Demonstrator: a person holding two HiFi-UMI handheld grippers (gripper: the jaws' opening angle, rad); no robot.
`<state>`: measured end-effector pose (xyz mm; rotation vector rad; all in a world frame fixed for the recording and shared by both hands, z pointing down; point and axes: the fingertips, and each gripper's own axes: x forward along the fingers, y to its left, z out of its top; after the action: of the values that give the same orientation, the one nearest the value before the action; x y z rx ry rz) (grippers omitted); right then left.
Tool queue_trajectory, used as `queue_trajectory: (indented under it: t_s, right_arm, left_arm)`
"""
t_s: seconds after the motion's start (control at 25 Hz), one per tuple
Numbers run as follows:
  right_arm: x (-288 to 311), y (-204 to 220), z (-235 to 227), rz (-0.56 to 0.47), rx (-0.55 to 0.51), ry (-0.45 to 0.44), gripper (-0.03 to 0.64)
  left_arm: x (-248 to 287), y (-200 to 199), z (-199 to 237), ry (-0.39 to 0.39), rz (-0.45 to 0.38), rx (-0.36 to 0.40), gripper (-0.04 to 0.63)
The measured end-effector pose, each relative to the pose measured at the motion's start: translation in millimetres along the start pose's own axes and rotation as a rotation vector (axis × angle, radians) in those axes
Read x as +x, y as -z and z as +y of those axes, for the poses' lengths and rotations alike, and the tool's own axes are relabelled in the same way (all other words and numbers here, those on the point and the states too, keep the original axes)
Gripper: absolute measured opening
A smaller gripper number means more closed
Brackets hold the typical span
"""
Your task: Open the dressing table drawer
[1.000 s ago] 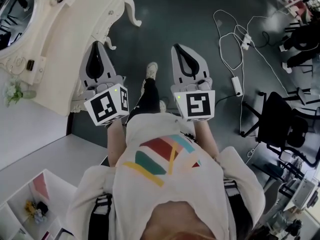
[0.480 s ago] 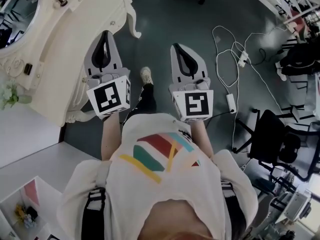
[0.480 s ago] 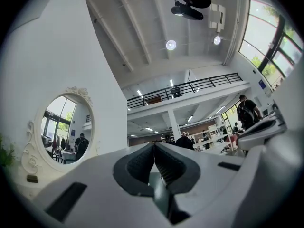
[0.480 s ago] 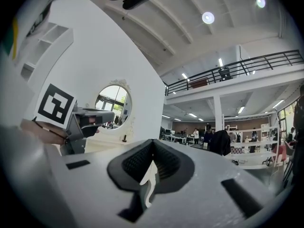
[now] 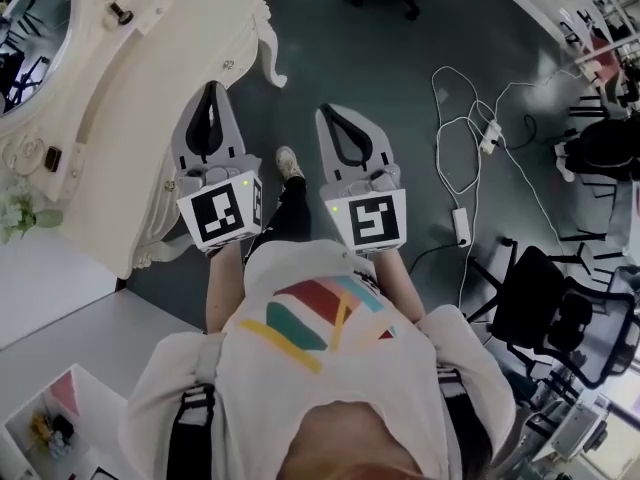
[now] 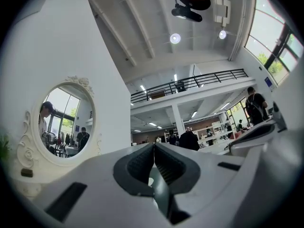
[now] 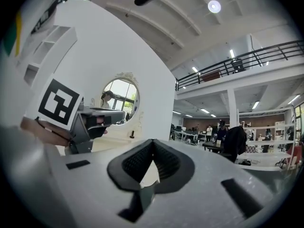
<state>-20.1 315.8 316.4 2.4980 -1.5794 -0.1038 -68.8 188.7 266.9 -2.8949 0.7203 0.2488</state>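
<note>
Grey and empty, your left gripper (image 5: 211,88) and right gripper (image 5: 337,111) both have their jaws pressed together with nothing between them, held out over the dark floor (image 5: 400,48). The cream dressing table (image 5: 150,118) stands just past the left one. A small knob (image 5: 228,65) on its front edge looks like the drawer pull, though that's a guess. Part the left jaws before you reach it, come in square to the front edge, close on the knob alone, then draw straight back towards yourself, never sideways.
</note>
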Motion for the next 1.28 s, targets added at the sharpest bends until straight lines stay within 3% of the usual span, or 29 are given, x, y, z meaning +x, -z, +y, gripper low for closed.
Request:
queue_trajectory:
  t_s: [0.96, 1.28]
  right_arm:
    - [155.5, 32.0, -0.8, 0.057, 0.003, -0.211, 0.000]
    - [216.7, 22.6, 11.9, 0.038, 0.003, -0.322, 0.000]
  left_arm:
    - [86.6, 54.9, 77.9, -0.188, 0.083, 0.058, 0.006]
    - [110.3, 79.4, 110.3, -0.219, 0.164, 0.087, 0.006]
